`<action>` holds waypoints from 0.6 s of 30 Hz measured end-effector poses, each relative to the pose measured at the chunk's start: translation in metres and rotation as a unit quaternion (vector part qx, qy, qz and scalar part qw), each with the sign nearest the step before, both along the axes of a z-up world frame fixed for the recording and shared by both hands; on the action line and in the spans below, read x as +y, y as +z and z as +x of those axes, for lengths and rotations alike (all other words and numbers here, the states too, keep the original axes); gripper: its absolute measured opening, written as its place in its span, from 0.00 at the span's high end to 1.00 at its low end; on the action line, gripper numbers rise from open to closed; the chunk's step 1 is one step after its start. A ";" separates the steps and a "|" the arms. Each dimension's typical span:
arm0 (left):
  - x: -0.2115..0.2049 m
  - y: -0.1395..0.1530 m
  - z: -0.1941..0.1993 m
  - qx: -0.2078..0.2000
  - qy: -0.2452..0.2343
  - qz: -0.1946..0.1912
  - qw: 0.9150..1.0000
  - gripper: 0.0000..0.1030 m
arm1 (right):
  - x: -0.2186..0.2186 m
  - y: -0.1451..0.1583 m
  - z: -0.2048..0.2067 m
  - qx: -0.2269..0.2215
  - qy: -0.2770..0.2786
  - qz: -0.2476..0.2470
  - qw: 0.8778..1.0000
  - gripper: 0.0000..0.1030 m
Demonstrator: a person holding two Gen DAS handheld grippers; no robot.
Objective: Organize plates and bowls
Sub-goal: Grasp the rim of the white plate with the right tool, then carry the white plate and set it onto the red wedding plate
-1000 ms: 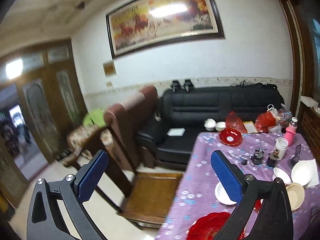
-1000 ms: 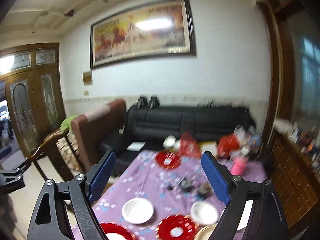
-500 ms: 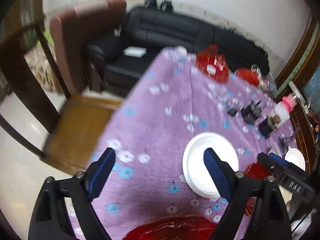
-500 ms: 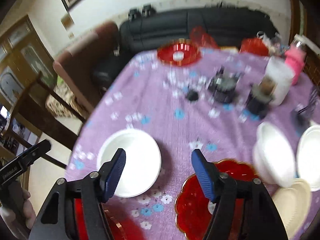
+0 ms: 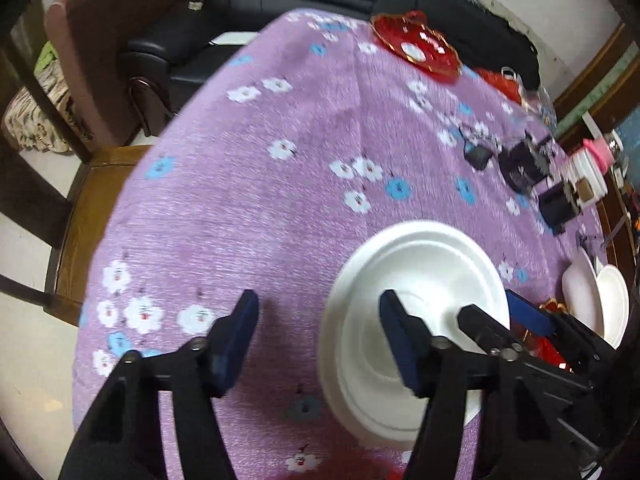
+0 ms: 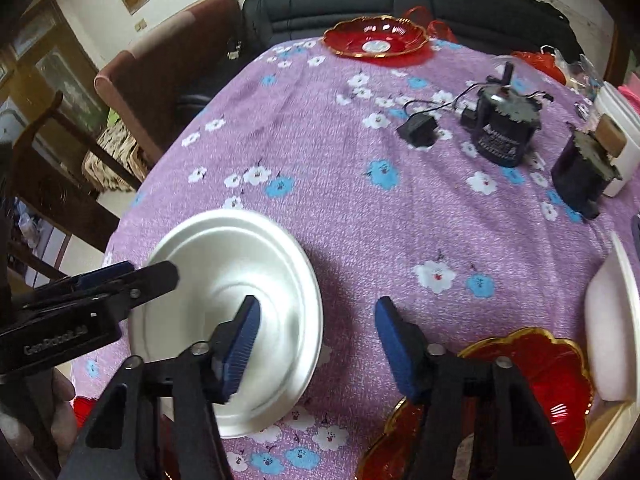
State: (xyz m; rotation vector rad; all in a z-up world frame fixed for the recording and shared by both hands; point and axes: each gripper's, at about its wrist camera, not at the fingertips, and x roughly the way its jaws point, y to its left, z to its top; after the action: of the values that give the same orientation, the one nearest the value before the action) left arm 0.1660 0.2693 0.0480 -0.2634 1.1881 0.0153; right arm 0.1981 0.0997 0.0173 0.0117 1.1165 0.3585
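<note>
White plate on the purple cloth is being approached; both grippers straddle opposite rims, jaws closing but not clamped yet. Next they must pinch.

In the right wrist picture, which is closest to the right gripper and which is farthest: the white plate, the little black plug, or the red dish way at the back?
From the right gripper:
1. White plate: nearest, lower left, under the gripper's left finger.
2. Little black plug: mid-table, to the right.
3. Red dish: farthest, at the table's far edge by the sofa.
</note>
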 end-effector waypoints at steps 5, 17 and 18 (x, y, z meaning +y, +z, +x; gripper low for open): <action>-0.015 -0.016 0.005 0.031 -0.016 -0.003 0.999 0.79 | 0.003 -0.007 0.001 0.020 0.004 0.016 1.000 0.81; -0.010 0.076 -0.069 -0.053 0.006 0.041 0.998 0.74 | 0.014 0.083 -0.062 -0.065 0.042 0.056 0.995 0.82; -0.008 0.080 -0.077 -0.057 0.009 0.043 0.997 0.73 | 0.018 0.087 -0.073 -0.070 0.049 0.055 0.995 0.82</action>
State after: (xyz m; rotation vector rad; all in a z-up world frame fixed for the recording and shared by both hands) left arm 0.0888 0.2610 0.1276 -0.1968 1.0698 0.0666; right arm 0.1253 0.1174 0.1042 0.0297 0.9601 0.5014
